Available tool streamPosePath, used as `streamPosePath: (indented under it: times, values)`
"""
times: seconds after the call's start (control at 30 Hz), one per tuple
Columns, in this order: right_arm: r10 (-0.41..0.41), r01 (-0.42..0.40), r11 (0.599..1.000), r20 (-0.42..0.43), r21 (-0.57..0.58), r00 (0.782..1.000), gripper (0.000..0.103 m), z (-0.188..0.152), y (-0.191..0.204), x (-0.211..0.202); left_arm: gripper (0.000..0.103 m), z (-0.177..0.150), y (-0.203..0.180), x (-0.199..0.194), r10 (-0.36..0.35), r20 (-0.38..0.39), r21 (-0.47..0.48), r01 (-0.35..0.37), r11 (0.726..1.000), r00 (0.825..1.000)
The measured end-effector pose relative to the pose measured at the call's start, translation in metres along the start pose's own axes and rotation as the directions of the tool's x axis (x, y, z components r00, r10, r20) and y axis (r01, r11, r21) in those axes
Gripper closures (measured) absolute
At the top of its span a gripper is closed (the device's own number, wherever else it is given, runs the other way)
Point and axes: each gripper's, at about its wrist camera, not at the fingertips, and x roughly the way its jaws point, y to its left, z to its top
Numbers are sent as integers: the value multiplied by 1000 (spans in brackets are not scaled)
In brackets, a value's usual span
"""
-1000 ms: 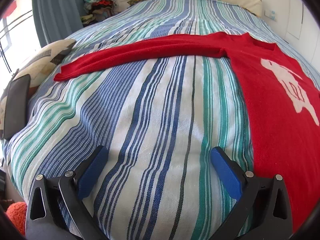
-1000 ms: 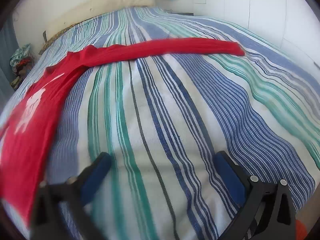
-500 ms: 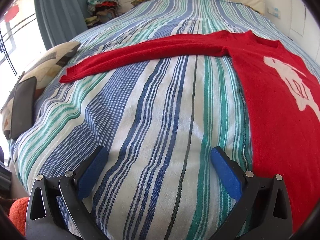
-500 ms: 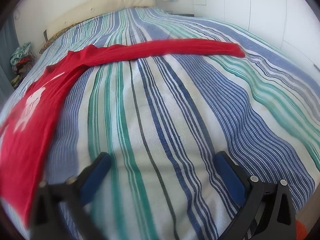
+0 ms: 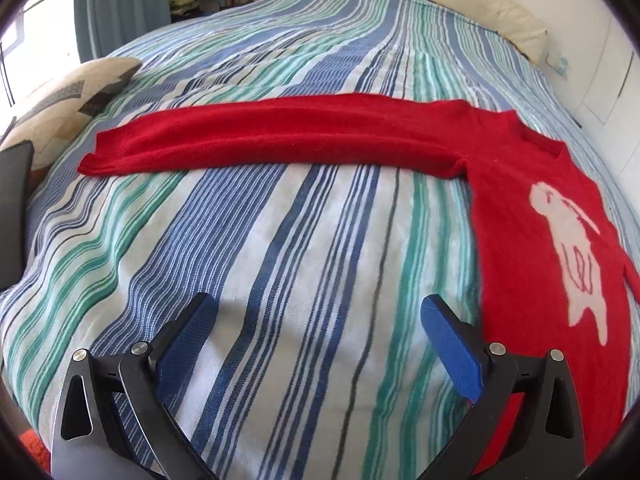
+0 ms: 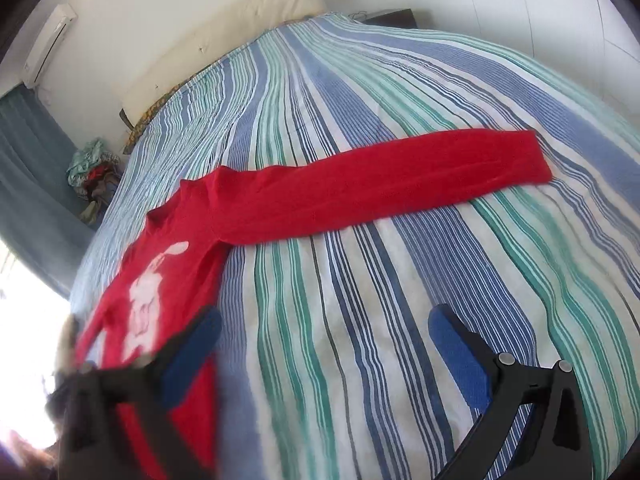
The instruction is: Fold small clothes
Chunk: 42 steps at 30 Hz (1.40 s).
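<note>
A red long-sleeved sweater (image 5: 520, 208) with a white rabbit figure lies flat on the striped bedspread (image 5: 280, 260). In the left wrist view one sleeve (image 5: 260, 136) stretches out to the left, its cuff near a pillow. In the right wrist view the sweater (image 6: 168, 248) lies at the left and its other sleeve (image 6: 380, 188) reaches right. My left gripper (image 5: 318, 312) hovers open over bare bedspread, below the sleeve and left of the body. My right gripper (image 6: 324, 324) is open too, above bedspread, with its left finger over the sweater's body. Neither holds anything.
A patterned pillow (image 5: 60, 96) and a dark flat object (image 5: 14, 200) sit at the bed's left edge. A cream headboard cushion (image 6: 240, 40) runs along the far end. A heap of clothes (image 6: 92, 168) lies by the blue curtain (image 6: 28, 168). White walls close the right side.
Both grippers have risen and tilted down, so the sleeves now sit lower and nearer in each view. The right wrist view has also rolled. The sweater has not moved; both grippers stay open.
</note>
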Motion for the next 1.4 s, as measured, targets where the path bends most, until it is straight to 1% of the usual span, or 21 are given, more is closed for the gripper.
streamPosePath:
  times: [0.03,0.07,0.17,0.3,0.37,0.43,0.53,0.57,0.6,0.63,0.67,0.73,0.77,0.83,0.9,1.0,1.1,1.23,1.27,1.33,1.4]
  values:
    - [5,-5,1000,4,19,1000,2,8,-5,8,1,-7,3,8,-5,-4,6,5,1000,1000]
    - [24,-24,999,14,48,1000,3,14,-13,15,1,-14,3,5,-13,46,25,12,1000,999]
    - [64,-72,972,46,224,997,9,25,-53,30,1,-23,-4,1,4,92,71,-11,997,996]
    - [49,-103,893,132,439,990,13,41,-118,27,1,-23,-4,3,5,100,69,-12,998,995]
    - [66,-138,834,153,534,986,21,48,-143,29,1,-24,-5,3,14,109,74,-22,997,994]
    - [84,-177,783,180,596,980,24,55,-158,34,1,-24,-5,3,17,112,74,-25,997,994]
    - [44,-173,745,212,644,976,31,65,-166,41,1,-24,-6,3,21,111,77,-30,997,994]
    - [22,-167,734,223,658,975,36,67,-168,43,1,-24,-6,4,23,111,77,-32,996,994]
    - [-6,-147,727,221,671,975,53,67,-170,44,1,-24,-6,4,24,111,78,-32,996,994]
    - [-41,-107,722,197,683,980,84,67,-172,47,0,-24,-6,4,23,112,78,-32,996,993]
    - [-83,-51,717,158,696,984,98,67,-173,48,0,-24,-6,4,22,113,78,-31,996,993]
    - [-106,-38,713,161,700,981,98,69,-172,41,1,-25,-6,3,20,118,76,-29,997,993]
    - [-122,-26,735,170,677,978,98,76,-164,34,1,-25,-5,3,19,123,75,-28,997,992]
    - [-97,-44,818,213,574,972,98,99,-132,18,1,-26,-5,3,17,132,73,-27,997,991]
    - [-22,-89,904,253,419,967,98,125,-78,1,1,-27,-5,2,16,136,72,-26,997,991]
    - [166,-215,963,274,162,947,98,154,31,-18,1,-27,-4,2,11,138,69,-21,997,990]
    - [350,-348,936,208,-50,913,98,159,146,-18,1,-28,-4,0,10,141,69,-20,997,990]
    - [538,-529,829,-2,-179,843,93,128,275,21,1,-30,-3,-2,-1,146,68,-9,998,989]
    - [561,-563,806,-67,-182,825,85,115,300,36,1,-30,-3,-3,-4,148,69,-6,998,989]
    - [575,-610,775,-216,-167,789,21,87,337,66,1,-32,-2,-3,-12,152,70,1,998,988]
    - [586,-640,752,-283,-156,759,20,68,352,82,1,-33,-1,-5,-21,158,70,10,998,987]
